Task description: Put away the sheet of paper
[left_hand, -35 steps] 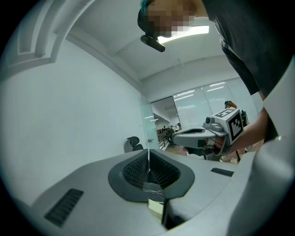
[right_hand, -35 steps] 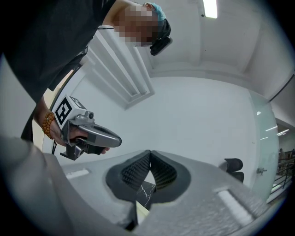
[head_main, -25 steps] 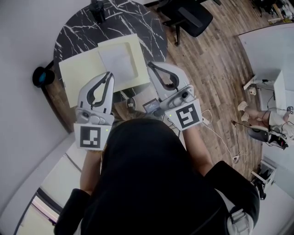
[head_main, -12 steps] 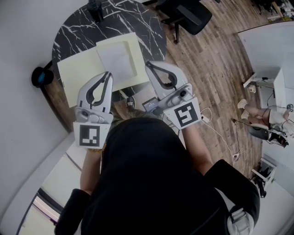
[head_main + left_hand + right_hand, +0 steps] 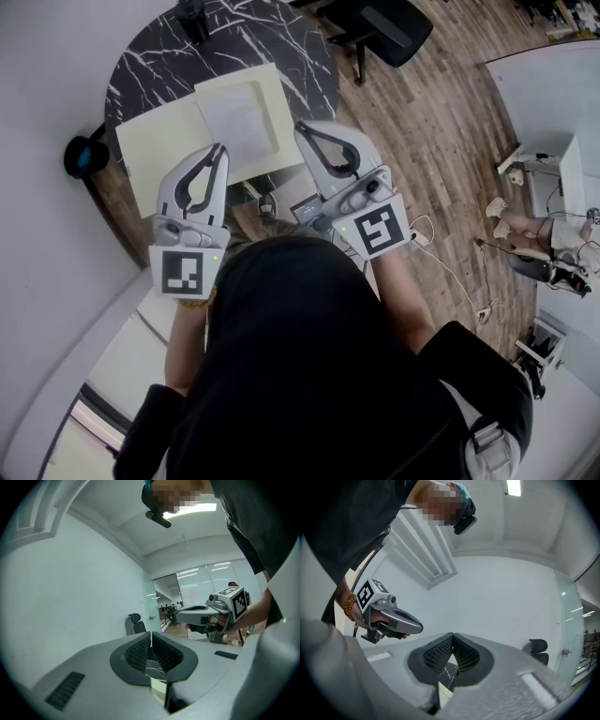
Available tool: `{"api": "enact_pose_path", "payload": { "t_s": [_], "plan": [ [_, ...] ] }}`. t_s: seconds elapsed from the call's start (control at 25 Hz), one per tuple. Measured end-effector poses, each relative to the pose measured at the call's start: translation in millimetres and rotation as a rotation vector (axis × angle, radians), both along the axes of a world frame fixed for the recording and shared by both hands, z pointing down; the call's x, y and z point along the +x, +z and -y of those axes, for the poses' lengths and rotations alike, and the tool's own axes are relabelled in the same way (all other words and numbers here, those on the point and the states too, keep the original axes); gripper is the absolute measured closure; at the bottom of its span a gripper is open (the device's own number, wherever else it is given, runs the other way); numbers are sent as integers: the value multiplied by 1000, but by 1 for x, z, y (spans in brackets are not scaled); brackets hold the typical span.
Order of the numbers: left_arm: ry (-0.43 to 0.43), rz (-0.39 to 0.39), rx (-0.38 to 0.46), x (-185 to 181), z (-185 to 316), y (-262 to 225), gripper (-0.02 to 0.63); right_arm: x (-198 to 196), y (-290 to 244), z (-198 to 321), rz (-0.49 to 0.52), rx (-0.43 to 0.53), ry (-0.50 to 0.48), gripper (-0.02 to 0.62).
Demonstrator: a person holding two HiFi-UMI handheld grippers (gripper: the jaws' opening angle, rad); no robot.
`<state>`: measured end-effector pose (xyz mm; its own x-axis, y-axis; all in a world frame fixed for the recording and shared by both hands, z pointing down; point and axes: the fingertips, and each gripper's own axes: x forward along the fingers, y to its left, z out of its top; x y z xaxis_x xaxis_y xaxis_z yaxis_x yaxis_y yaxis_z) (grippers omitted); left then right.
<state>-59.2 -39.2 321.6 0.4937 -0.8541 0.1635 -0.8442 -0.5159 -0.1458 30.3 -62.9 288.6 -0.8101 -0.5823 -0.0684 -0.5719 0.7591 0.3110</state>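
Little differs from a second ago: both grippers sit a touch higher in the head view, while the sheet of paper [image 5: 234,117] lies where it lay, flat on the right half of an open yellow folder [image 5: 164,150] on the round black marble table [image 5: 253,37]. The left gripper [image 5: 221,150] and the right gripper [image 5: 300,128] stay fully closed, jaw against jaw, and hold nothing. Both hang at the near edge of the folder, one at each side, their tips pointing toward the paper but apart from it. A black office chair [image 5: 380,33] stands just beyond the table on the wood floor [image 5: 431,122], and loose cables [image 5: 450,272] trail to the right. The person's dark-clothed body fills the lower half of the head view.
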Motion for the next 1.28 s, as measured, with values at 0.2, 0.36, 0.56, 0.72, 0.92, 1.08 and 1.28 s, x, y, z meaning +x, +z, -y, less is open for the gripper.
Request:
{"api": "enact_pose_path", "payload": {
  "t_s": [0.2, 0.36, 0.56, 0.72, 0.92, 1.08, 1.28],
  "plan": [
    [-5, -6, -17, 0, 0, 5, 583, 1, 4, 1, 2, -17, 3, 598],
    [-3, 3, -18, 1, 1, 6, 583, 3, 5, 2, 8, -18, 3, 598],
    [0, 9, -25, 3, -1, 8, 583, 5, 5, 1, 18, -23, 7, 598],
    [1, 10, -22, 3, -1, 9, 583, 6, 7, 0, 11, -22, 5, 598],
    [-2, 2, -27, 4, -2, 10, 583, 7, 6, -1, 20, -20, 11, 598],
    [1, 12, -31, 4, -4, 11, 583, 8, 7, -2, 24, -28, 14, 598],
    [-3, 1, -41, 4, -6, 12, 583, 10, 7, -3, 26, -32, 21, 598]
  ]
}}
